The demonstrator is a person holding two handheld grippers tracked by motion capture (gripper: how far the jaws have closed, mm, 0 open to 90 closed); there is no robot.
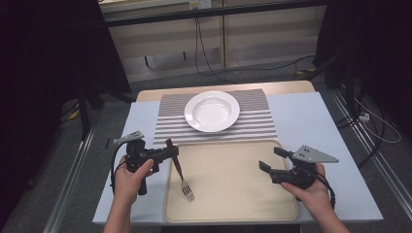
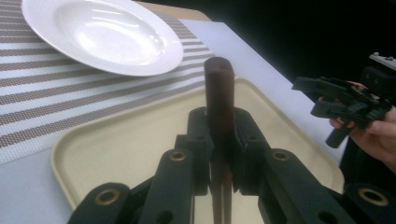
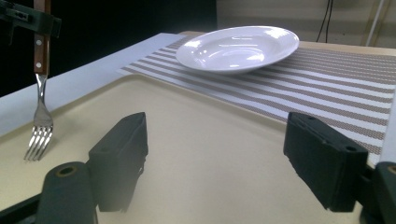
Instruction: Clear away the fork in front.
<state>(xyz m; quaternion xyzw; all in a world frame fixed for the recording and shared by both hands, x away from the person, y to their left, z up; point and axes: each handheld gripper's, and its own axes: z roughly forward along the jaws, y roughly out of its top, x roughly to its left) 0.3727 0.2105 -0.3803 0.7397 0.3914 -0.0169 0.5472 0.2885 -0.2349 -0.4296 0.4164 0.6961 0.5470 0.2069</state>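
My left gripper (image 1: 171, 151) (image 2: 219, 136) is shut on the dark wooden handle of a fork (image 1: 180, 175) (image 2: 218, 88). The fork hangs over the left part of a beige tray (image 1: 233, 194), tines down and close to the tray floor. In the right gripper view the fork (image 3: 41, 116) hangs at far left under that left gripper (image 3: 42, 21). My right gripper (image 1: 269, 158) (image 3: 219, 163) stands open over the tray's right side with nothing between its jaws. The left gripper view has the right gripper (image 2: 309, 95) at its right edge.
A white deep plate (image 1: 212, 110) (image 2: 102, 35) (image 3: 238, 46) sits on a striped placemat (image 1: 257, 124) beyond the tray. The pale blue tabletop (image 1: 311, 121) extends on both sides. Cables lie on the floor behind the table.
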